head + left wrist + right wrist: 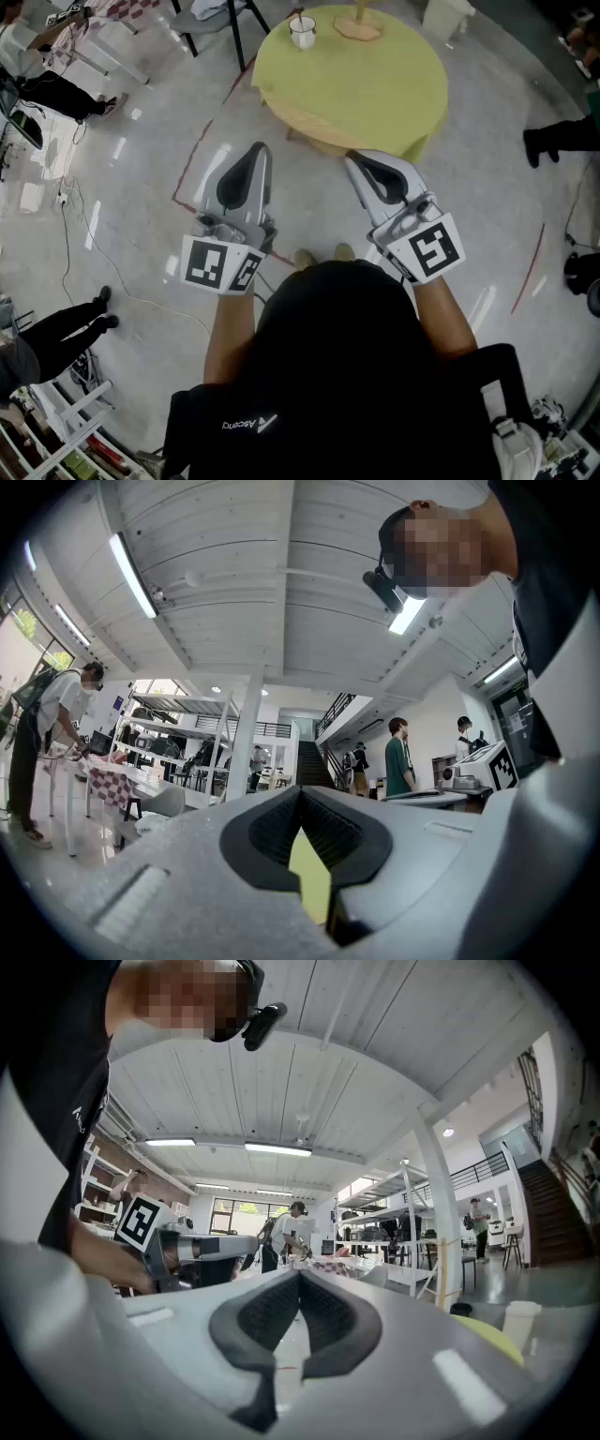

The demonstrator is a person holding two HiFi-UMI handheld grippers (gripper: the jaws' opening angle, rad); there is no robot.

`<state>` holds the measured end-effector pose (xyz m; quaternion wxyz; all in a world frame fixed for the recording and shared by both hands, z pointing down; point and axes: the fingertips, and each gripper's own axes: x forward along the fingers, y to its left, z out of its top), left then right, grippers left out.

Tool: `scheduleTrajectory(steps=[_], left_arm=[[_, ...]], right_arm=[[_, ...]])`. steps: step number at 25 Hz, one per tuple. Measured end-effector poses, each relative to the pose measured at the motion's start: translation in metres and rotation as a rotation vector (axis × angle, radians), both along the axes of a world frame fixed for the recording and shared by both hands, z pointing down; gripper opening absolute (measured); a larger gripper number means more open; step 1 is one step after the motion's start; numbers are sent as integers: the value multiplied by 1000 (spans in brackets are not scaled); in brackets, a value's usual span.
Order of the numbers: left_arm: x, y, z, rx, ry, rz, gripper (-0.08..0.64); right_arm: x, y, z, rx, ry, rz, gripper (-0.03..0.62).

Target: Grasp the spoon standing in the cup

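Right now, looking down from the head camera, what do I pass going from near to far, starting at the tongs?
Left tongs and right tongs side by side, both shut → shiny floor → round table with a yellow-green cloth → white cup with the spoon standing in it.

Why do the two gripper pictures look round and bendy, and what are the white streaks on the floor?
Left gripper view and right gripper view: a wide-angle lens leaves black corners and bows the ceiling boards. Head view: the streaks on the floor are glare, likely from ceiling lights; the yellow table looks sharp.
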<state>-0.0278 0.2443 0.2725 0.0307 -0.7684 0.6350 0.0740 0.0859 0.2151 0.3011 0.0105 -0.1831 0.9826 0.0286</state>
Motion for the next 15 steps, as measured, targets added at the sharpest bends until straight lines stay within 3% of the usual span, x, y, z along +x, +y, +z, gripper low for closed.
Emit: scheduleTrajectory(steps=[8, 15], left_arm=[[-18, 0, 7, 5, 16, 10, 11], [-56, -3, 14, 18, 38, 38, 11]], right_arm=[[-17, -1, 4, -18, -4, 6, 3], [-53, -1, 9, -2, 30, 33, 3]])
